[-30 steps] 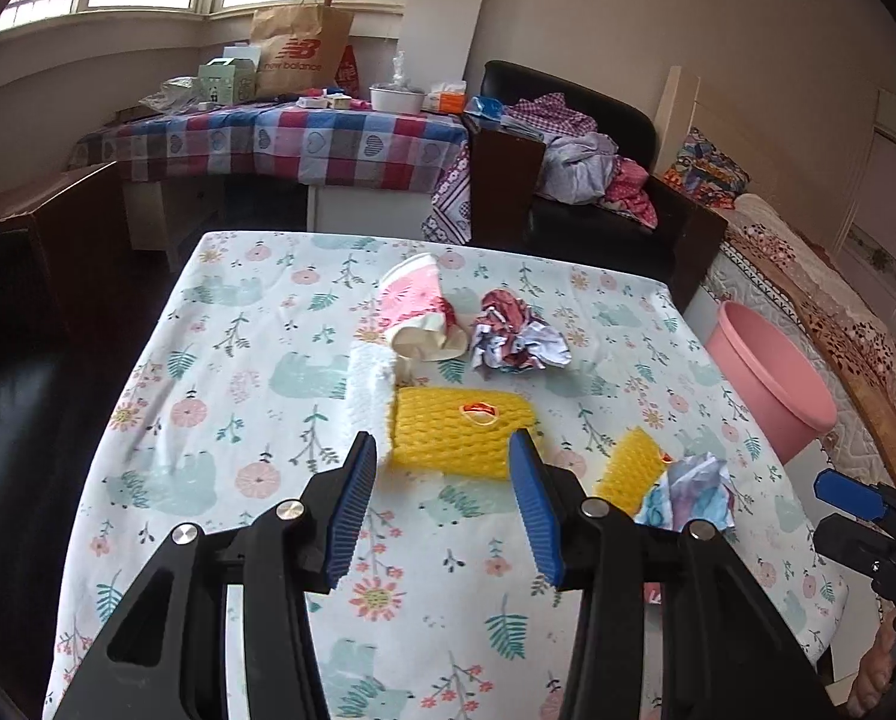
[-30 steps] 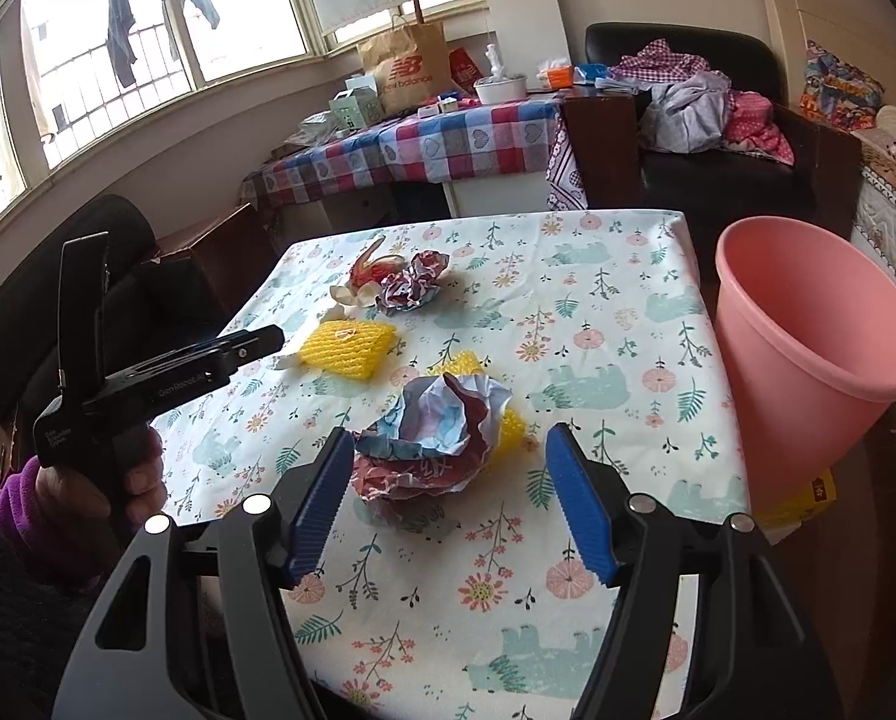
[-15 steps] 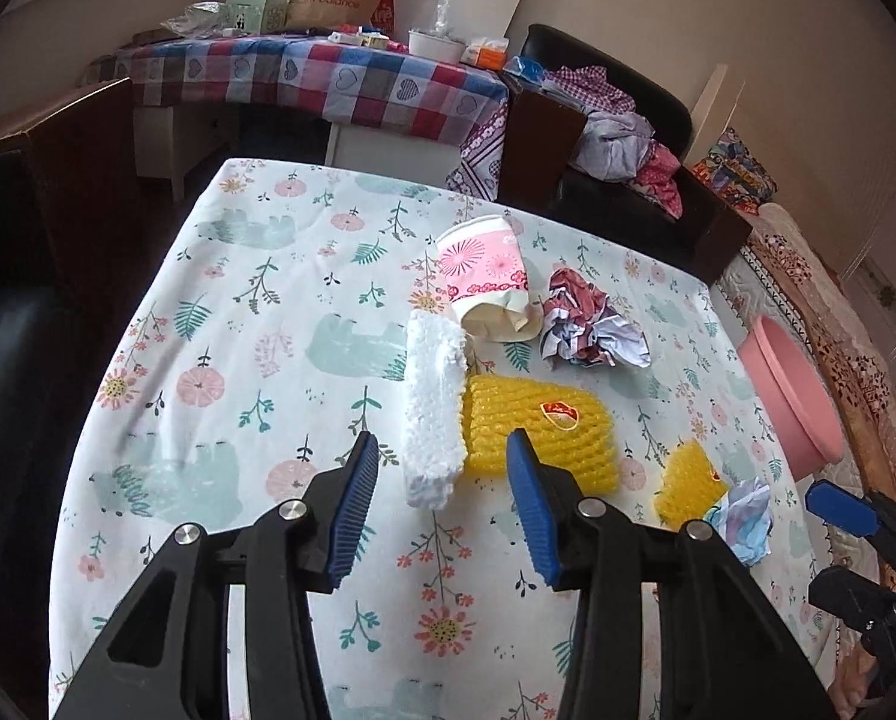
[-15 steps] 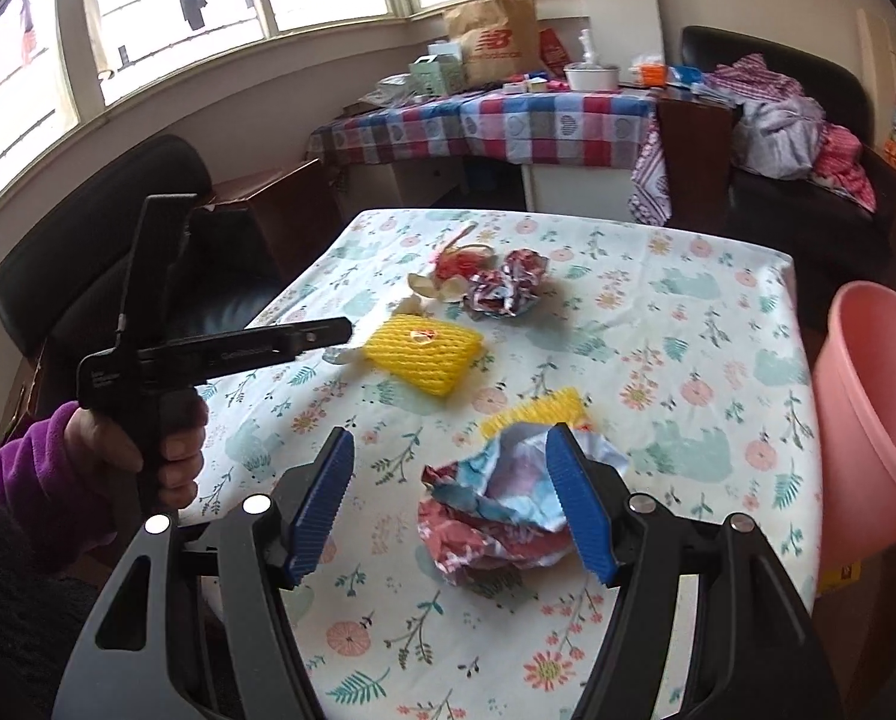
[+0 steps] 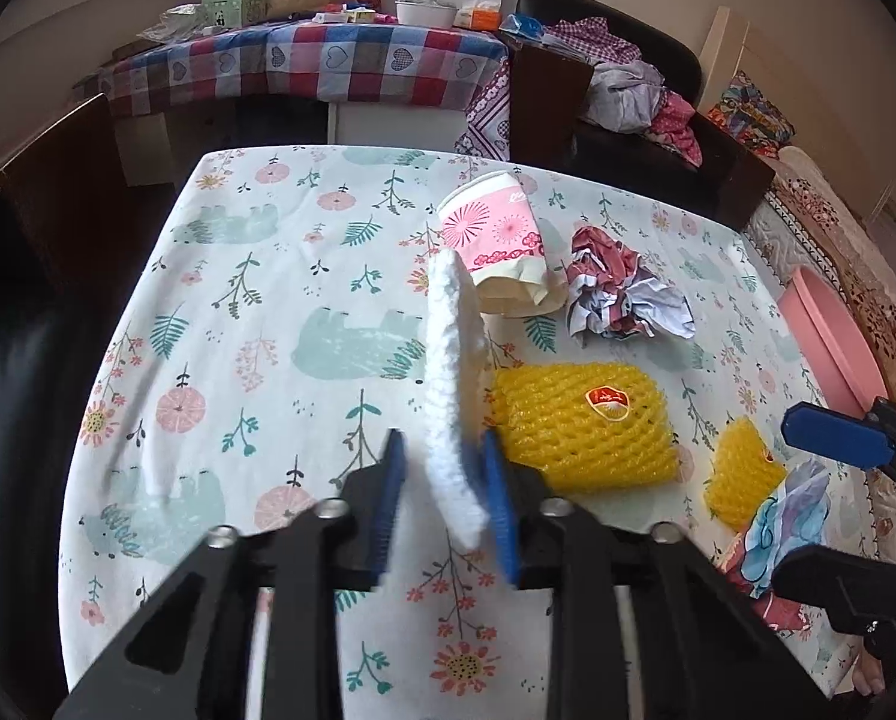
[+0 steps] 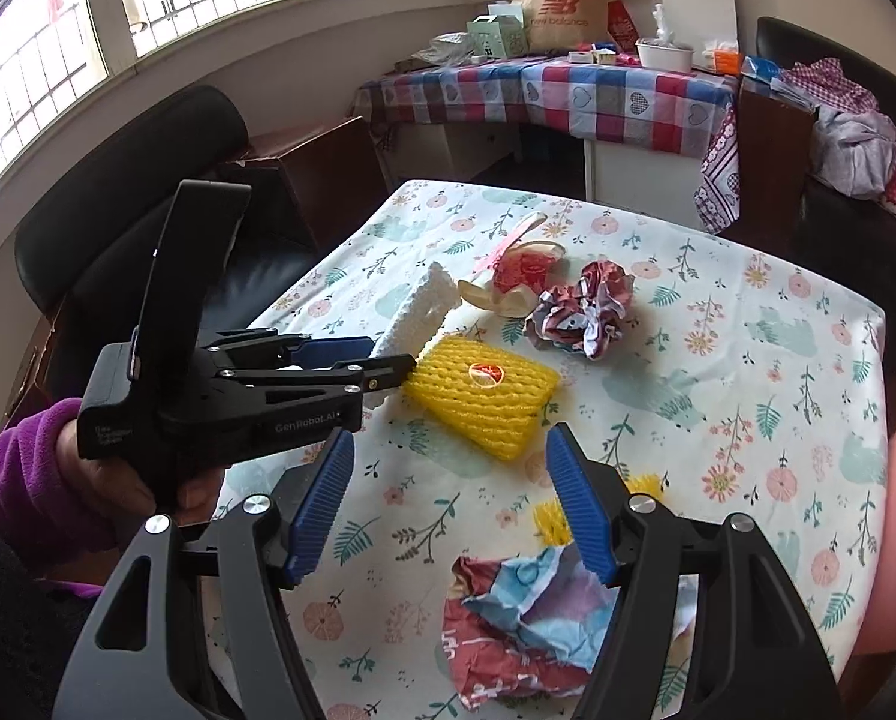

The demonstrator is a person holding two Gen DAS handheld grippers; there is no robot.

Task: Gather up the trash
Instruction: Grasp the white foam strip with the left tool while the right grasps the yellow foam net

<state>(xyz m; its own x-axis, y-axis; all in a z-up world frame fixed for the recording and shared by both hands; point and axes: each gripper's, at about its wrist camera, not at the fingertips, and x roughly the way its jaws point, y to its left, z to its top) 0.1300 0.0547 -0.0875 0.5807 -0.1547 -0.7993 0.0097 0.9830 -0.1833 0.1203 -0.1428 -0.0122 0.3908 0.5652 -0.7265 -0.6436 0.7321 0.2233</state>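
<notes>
My left gripper (image 5: 445, 483) is shut on a white foam strip (image 5: 451, 384), which stands tilted up off the floral tablecloth (image 5: 256, 324); it also shows in the right wrist view (image 6: 415, 312). Beside it lie a big yellow foam net (image 5: 583, 420), a crushed pink paper cup (image 5: 499, 243), a red-white crumpled wrapper (image 5: 625, 300) and a small yellow net (image 5: 742, 471). My right gripper (image 6: 451, 507) is open above a crumpled blue-red paper ball (image 6: 526, 618), which lies just below its fingertips. The pink bin (image 5: 832, 339) stands off the table's right edge.
A black chair (image 6: 124, 228) stands at the table's left side. A checked-cloth side table (image 5: 304, 60) with a paper bag and boxes is behind. A dark sofa with clothes (image 5: 640, 90) is at the back right.
My left gripper has closed on the white foam strip and tipped it up off the cloth. My right gripper has drawn back, so the paper ball now lies below its fingertips.
</notes>
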